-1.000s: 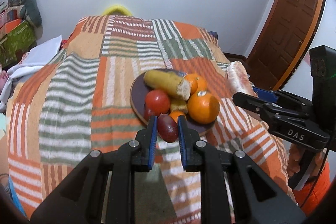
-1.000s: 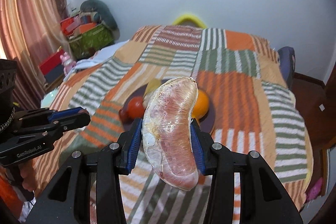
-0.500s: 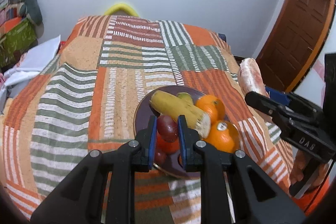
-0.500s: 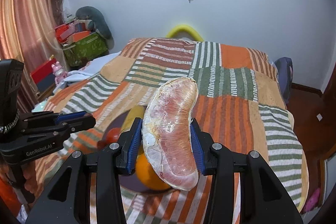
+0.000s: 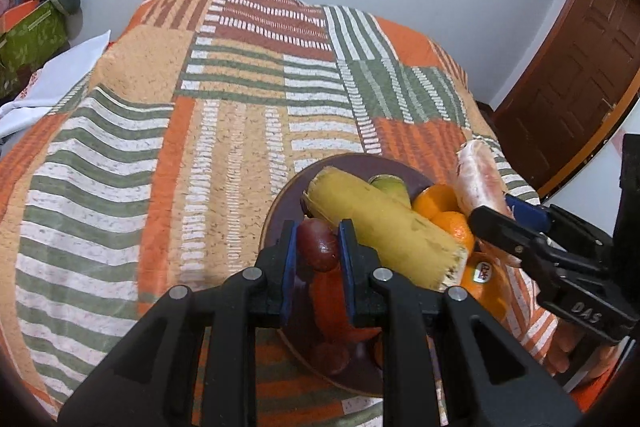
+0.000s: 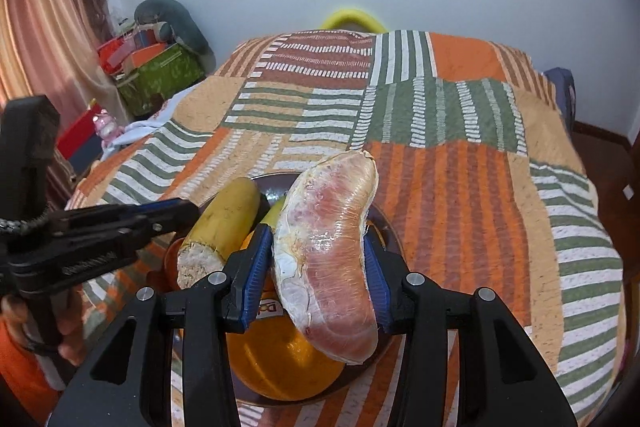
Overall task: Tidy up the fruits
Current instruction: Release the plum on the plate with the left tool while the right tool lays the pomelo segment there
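Status: both grippers loaded above the plate (image 5: pixel 280 203), set on the patchwork bedspread (image 5: pixel 160 131) toward its near right corner. Left gripper (image 5: pixel 318 247): narrow, clamped on a small dark red fruit (image 5: pixel 320 245) (possibly a plum or large grape; blurred at this range), held over the plate's near left rim. Right gripper (image 6: pixel 318 259): clamped on a peeled pink citrus segment (image 6: pixel 326 247) wrapped in clear film, held upright over the plate's right side, above a large orange (image 6: pixel 280 363) bearing a sticker. Already on the plate: a cut banana (image 5: pixel 380 231) lying diagonally across the middle, a green-yellow fruit (image 5: pixel 388 183) at the far rim behind it, at least two oranges (image 5: pixel 434 197) along the right side, a red-orange fruit (image 5: pixel 328 303) directly below the left gripper's jaws, and another small dark fruit (image 5: pixel 330 357) at the near rim. Progress: most fruit gathered; two pieces in the air, not yet set down. Remaining, by estimate: lower the red fruit into the free patch at the left rim, release, then place the segment against the oranges without tipping the banana. No loose fruit visible elsewhere on the bedspread in either view. Caution: pile crowded; round fruit prone to rolling off the rim onto the soft bedspread.
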`<state>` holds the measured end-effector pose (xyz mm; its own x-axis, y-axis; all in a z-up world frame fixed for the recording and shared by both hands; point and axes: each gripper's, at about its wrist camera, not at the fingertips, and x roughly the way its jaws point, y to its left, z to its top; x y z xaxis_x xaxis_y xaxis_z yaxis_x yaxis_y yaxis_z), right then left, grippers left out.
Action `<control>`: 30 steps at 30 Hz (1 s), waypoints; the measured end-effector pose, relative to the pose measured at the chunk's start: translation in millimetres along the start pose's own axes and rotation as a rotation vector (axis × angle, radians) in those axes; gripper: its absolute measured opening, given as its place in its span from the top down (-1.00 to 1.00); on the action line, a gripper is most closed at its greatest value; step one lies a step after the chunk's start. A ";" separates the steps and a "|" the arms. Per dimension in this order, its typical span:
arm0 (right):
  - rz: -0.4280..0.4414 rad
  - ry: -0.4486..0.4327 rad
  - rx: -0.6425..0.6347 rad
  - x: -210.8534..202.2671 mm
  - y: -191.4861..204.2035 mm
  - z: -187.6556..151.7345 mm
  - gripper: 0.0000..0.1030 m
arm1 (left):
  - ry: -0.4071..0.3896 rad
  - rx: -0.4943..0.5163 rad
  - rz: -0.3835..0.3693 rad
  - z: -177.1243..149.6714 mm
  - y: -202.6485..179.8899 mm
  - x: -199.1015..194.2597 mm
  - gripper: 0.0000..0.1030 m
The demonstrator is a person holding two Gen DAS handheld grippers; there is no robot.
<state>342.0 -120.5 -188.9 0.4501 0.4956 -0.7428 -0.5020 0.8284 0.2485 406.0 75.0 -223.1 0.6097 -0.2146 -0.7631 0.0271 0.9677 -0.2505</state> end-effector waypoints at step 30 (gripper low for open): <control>-0.054 -0.176 -0.047 -109.6 23.9 6.3 -0.18 | -0.183 0.045 -0.004 -15.6 -36.6 -137.9 0.27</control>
<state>285.3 -153.4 -97.6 0.5978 0.4921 -0.6329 -0.5057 0.8440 0.1786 308.6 67.1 -117.9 0.7433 -0.1948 -0.6400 0.0630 0.9728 -0.2229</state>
